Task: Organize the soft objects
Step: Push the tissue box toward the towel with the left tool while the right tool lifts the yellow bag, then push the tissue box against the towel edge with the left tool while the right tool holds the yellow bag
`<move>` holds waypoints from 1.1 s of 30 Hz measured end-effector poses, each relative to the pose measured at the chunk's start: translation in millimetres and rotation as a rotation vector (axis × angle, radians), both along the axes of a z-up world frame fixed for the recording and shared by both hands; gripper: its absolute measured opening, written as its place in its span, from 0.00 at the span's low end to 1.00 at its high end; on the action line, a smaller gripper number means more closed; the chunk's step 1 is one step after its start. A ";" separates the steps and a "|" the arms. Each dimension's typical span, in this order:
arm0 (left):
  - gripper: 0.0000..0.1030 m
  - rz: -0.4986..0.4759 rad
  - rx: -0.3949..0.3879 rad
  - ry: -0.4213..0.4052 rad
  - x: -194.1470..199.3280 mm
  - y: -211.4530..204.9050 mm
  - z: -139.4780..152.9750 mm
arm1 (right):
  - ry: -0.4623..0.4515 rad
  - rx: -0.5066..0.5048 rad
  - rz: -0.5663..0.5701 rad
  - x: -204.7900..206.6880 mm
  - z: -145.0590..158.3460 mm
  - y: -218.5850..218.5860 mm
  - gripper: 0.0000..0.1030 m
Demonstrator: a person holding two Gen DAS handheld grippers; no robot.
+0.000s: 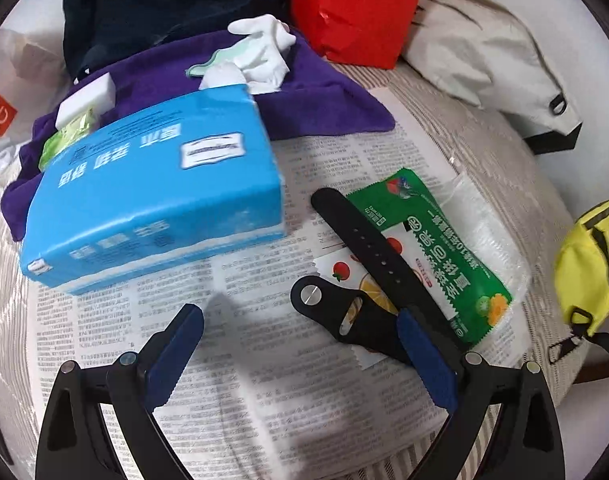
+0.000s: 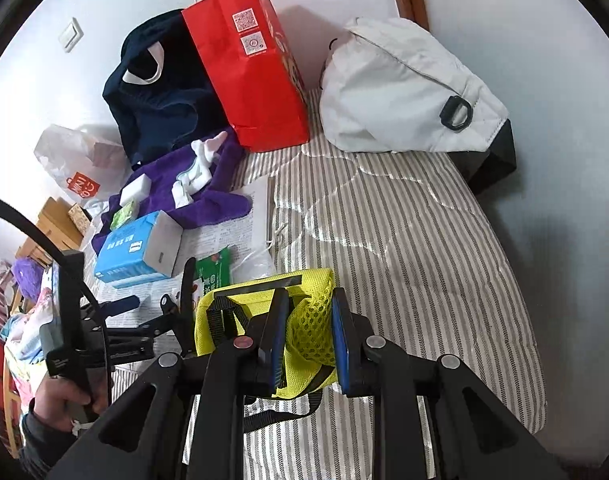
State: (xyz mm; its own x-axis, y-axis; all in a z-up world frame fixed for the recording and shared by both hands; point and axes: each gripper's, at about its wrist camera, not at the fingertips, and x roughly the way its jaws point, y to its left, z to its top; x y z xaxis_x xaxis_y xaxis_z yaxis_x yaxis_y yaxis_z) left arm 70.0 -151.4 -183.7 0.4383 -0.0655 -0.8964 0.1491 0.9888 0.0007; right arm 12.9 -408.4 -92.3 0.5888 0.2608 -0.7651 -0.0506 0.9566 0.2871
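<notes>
Beside the newspaper (image 1: 264,400) the right gripper (image 2: 306,340) pinches the yellow mesh bag (image 2: 304,320); the left gripper (image 1: 300,340) hangs spread and empty over the newspaper; black strap (image 1: 364,240), green packet (image 1: 444,248) and blue tissue pack (image 1: 156,200) lie unsorted, so most remains.

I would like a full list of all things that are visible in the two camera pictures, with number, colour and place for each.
tissue pack: one, blue, on the newspaper
newspaper: one, white, spread on the striped bed cover
towel: one, purple, behind the tissue pack
gloves: white, on the towel
watch strap: one, black, across the green packet
green packet: one, on the newspaper
paper bag: one, red, upright at the wall
dark bag: one, navy, left of the paper bag
white bag: one, right of it
mesh pouch: one, yellow, in the right gripper
left gripper: open
right gripper: shut on the mesh pouch
</notes>
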 end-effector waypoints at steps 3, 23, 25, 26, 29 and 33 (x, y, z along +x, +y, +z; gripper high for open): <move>0.95 0.020 0.004 0.000 2.4 -5.6 -0.1 | 0.001 0.017 0.003 -2.8 -0.6 -1.6 0.21; 0.95 0.084 0.020 0.012 4.1 20.8 6.4 | 0.004 0.060 0.031 -9.1 -6.8 2.4 0.21; 0.95 0.088 -0.001 0.002 5.8 16.2 10.6 | 0.002 0.059 0.035 -8.5 -6.0 3.6 0.21; 0.95 0.091 -0.003 0.005 8.2 12.0 10.8 | 0.001 0.058 0.037 -8.1 -5.5 4.1 0.21; 0.95 0.109 0.036 0.016 17.1 -3.3 2.2 | 0.005 0.057 0.032 -7.5 -7.0 2.2 0.21; 0.98 0.139 0.027 0.010 21.3 -6.9 -2.9 | 0.020 0.056 0.020 -9.0 -11.3 -3.2 0.21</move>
